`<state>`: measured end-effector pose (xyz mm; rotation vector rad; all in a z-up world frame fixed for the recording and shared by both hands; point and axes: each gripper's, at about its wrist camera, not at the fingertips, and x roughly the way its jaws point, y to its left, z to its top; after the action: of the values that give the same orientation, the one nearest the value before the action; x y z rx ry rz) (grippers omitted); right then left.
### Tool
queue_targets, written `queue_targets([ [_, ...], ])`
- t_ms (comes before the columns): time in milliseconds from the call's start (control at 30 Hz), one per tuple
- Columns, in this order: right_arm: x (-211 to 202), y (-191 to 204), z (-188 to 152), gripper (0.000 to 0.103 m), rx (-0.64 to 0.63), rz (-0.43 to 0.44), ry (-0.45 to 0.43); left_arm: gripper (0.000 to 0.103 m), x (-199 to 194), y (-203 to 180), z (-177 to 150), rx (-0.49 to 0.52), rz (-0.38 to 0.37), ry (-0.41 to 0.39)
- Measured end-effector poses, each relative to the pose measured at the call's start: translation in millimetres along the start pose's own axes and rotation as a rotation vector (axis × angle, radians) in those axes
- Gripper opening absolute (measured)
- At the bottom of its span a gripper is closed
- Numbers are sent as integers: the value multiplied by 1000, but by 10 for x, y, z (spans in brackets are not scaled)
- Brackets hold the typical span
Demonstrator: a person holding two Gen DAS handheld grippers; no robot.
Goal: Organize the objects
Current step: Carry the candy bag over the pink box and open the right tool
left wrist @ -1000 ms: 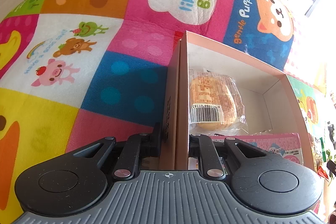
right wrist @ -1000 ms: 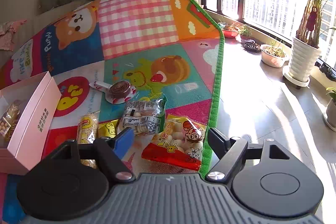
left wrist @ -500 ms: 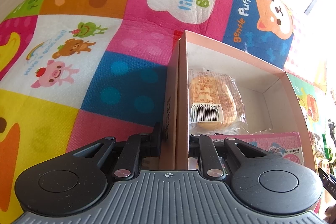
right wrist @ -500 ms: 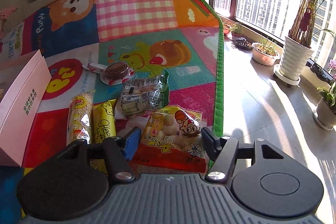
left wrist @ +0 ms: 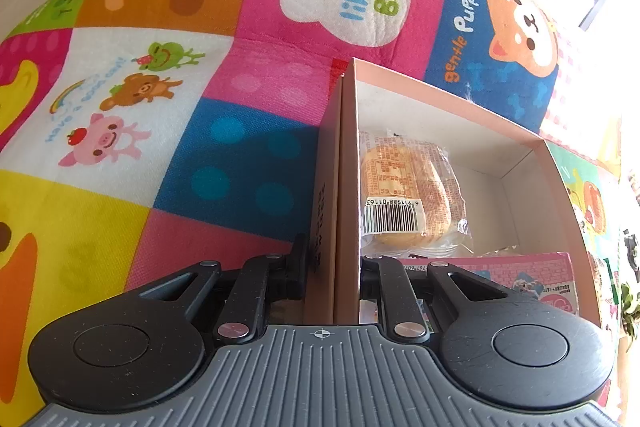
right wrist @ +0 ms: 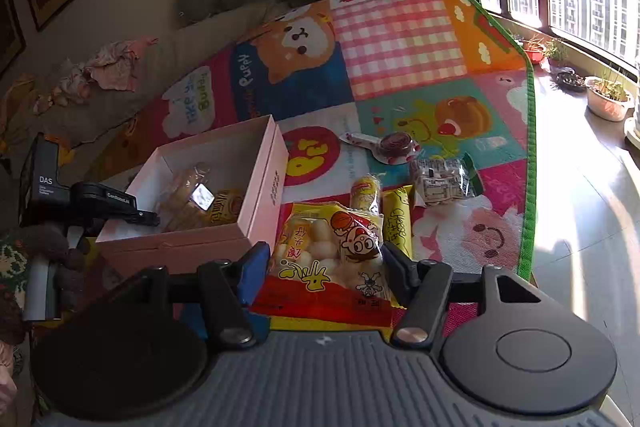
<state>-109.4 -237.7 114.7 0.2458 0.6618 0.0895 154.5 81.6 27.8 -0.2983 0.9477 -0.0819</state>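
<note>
My left gripper [left wrist: 332, 263] is shut on the near wall of the open pink box [left wrist: 347, 163]; it also shows in the right wrist view [right wrist: 120, 209]. Inside lie a wrapped bun [left wrist: 408, 195] and a pink packet [left wrist: 520, 277]. My right gripper [right wrist: 326, 267] is shut on a yellow and red snack bag [right wrist: 332, 259], held lifted beside the pink box [right wrist: 264, 195]. On the mat remain two yellow stick packs [right wrist: 396, 215], a clear wrapped snack [right wrist: 444, 181] and a lollipop [right wrist: 394, 145].
A colourful cartoon play mat [right wrist: 400, 39] covers the floor. Its green edge [right wrist: 530, 163] borders bare tile, with potted plants [right wrist: 608, 99] by the window. A sofa with cloths [right wrist: 108, 67] stands behind.
My right gripper closed on the snack bag, lifted it and swung left towards the pink box. The left gripper kept hold of the box wall without moving.
</note>
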Motion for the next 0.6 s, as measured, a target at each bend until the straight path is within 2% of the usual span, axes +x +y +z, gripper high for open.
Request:
queue_targets([
  [233, -72, 402, 273, 61, -89, 116, -37, 18, -7, 13, -6, 0, -7, -3],
  [433, -9, 538, 703, 61, -117, 207, -81, 18, -9, -7, -18, 6, 2, -9],
  [600, 266, 625, 1108, 61, -130, 214, -73, 18, -10, -11, -27, 17, 4, -16],
])
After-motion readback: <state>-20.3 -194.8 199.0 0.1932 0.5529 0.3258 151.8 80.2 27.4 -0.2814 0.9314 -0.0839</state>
